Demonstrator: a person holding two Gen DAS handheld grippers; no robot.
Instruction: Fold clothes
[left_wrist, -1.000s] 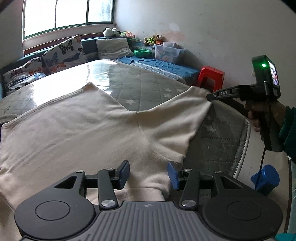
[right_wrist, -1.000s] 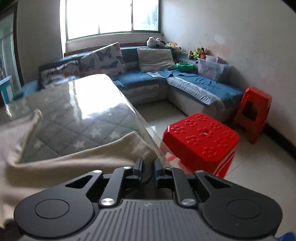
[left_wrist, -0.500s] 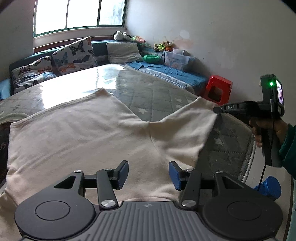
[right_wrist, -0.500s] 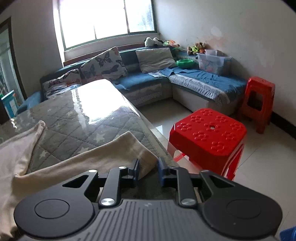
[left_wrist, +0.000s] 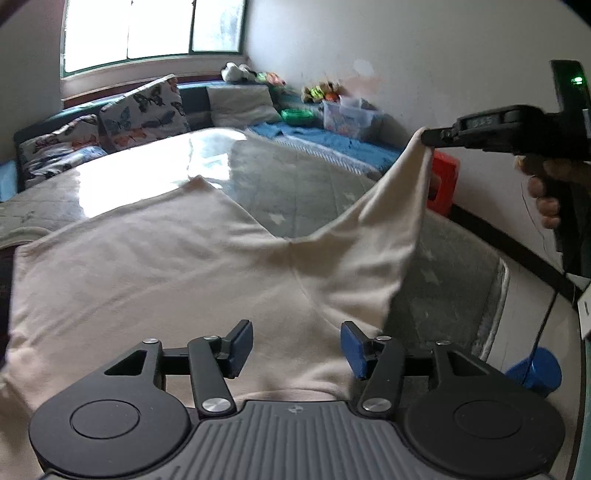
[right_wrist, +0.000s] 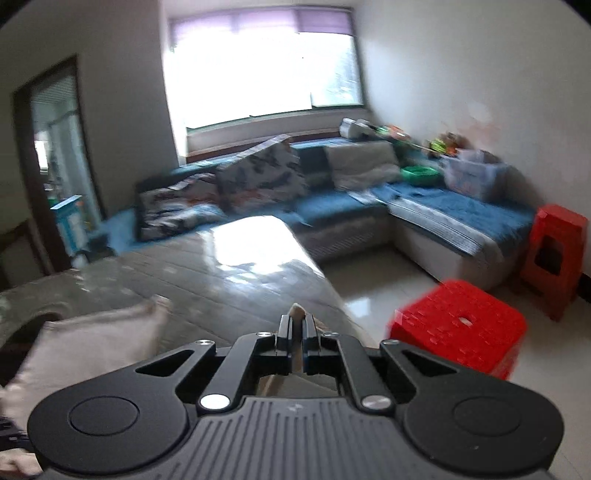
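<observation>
Right under my left gripper (left_wrist: 297, 345) the jaws stand wide apart with nothing between them, hovering over the near part of a cream shirt (left_wrist: 155, 273) that lies mostly flat on the quilted table (left_wrist: 314, 192). Just beyond, the shirt's right sleeve (left_wrist: 391, 221) rises off the table in a taut slope, because my right gripper (left_wrist: 430, 138) is clamped on its cuff; in the right wrist view a sliver of pale cloth pokes out between the closed fingers. By my reading, the folding has barely begun: the body is spread out, no crease is set, and this sleeve fold is the first one under way, with the other sleeve and the body folds left. Farther off stand a red stool (right_wrist: 458, 326) and the blue sofa (right_wrist: 461, 214) beneath the window (right_wrist: 262, 74).
</observation>
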